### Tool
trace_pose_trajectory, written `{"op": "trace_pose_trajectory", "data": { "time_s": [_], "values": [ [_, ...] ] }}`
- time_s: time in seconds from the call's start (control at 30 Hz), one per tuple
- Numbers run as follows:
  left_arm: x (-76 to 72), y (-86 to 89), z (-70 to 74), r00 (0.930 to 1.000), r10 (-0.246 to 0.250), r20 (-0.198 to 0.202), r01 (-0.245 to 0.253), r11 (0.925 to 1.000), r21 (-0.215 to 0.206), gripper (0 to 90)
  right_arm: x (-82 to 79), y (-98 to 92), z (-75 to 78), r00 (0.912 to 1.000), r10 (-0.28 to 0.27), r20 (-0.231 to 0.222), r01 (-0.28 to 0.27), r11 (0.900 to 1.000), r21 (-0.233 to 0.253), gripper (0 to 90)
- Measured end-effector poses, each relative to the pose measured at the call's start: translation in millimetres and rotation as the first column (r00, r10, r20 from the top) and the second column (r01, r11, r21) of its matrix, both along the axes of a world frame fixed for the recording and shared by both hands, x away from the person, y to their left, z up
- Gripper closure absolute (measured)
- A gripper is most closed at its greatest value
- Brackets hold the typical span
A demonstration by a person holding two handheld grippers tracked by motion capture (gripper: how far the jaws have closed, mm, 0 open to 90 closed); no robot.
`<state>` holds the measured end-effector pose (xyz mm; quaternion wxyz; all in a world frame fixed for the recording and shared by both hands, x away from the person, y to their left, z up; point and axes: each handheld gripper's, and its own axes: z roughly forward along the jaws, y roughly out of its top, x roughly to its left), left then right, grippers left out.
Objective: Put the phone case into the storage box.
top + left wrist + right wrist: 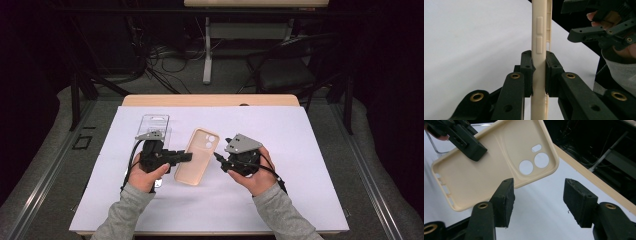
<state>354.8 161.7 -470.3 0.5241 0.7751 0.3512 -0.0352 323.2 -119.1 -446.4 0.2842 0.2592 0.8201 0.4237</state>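
**Phone case lifted at mid-table, second grip pending**

A dark room with cables and a chair is lying beyond the white-covered table (300, 200). A clear plastic package (154, 122) is sitting at the far left of the sheet. The beige phone case (197, 155) is being held at mid-table, its left edge pinched between the jaws of the left gripper (187, 156). The right gripper (217, 156) is waiting just beside the case, jaws spread, gripping nothing. Judgement: pickup done; handover or fitting is remaining.
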Motion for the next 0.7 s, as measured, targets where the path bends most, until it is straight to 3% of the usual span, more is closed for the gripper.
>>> {"op": "trace_pose_trajectory", "data": {
  "time_s": [0.2, 0.4, 0.53, 0.57, 0.7],
  "values": [
    [-0.8, 2.0, 1.4, 0.9997, 0.011, 0.022, -0.011, 0.9995, -0.03, 80.3, 4.2, -4.1, -2.0, 0.9985, 0.01, -0.054, -0.007, 0.999, 0.054, 40.7],
    [-1.8, 0.7, 0.6, 0.9993, 0.011, 0.035, -0.009, 0.9983, -0.058, 80.4, 9.9, -7.7, -8.2, 0.9882, 0.05, -0.145, -0.027, 0.987, 0.156, 42.5],
    [-3.0, -1.0, -0.3, 0.9991, 0.009, 0.041, -0.006, 0.9965, -0.083, 80.4, 13.6, -11.5, -11.0, 0.9732, 0.092, -0.211, -0.04, 0.97, 0.239, 46.9],
    [-3.1, -1.1, -0.5, 0.9991, 0.009, 0.041, -0.006, 0.9963, -0.086, 80.4, 15.3, -13.1, -12.6, 0.9652, 0.108, -0.238, -0.04, 0.961, 0.272, 47.6],
    [-3.8, -2.3, -2.3, 0.9988, 0.008, 0.047, -0.002, 0.9936, -0.113, 80.4, 18.9, -15.6, -17.0, 0.9487, 0.135, -0.286, -0.036, 0.945, 0.324, 48.5]
  ]
}}
